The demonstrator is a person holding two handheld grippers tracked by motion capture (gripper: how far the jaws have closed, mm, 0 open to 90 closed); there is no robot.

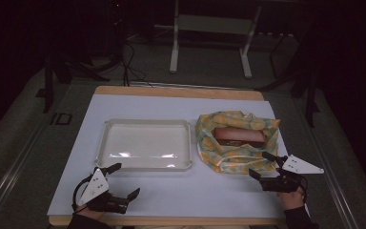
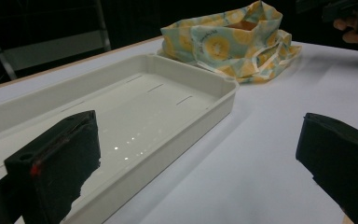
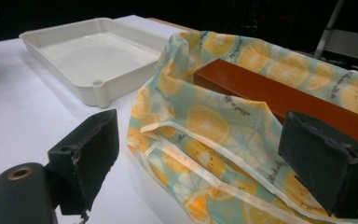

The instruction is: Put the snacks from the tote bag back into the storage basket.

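Note:
A cloth bag (image 1: 236, 143) printed with orange slices lies on the right of the white table top, its mouth open around a reddish-brown box (image 1: 238, 135). In the right gripper view the bag (image 3: 223, 135) and the box (image 3: 279, 95) lie just ahead of the jaws. My right gripper (image 1: 263, 165) stands open at the bag's near right edge, nothing between its jaws. An empty white tray (image 1: 102, 138) sits left of the bag. My left gripper (image 1: 122, 180) is open near the table's front left, just before the tray (image 2: 214, 100).
The white board (image 1: 181, 191) covers a wooden table whose edge shows at the back and front. Beyond the table stand a metal frame's legs (image 1: 174, 52) and cables on the dark floor. A strip of bare board lies between the two grippers.

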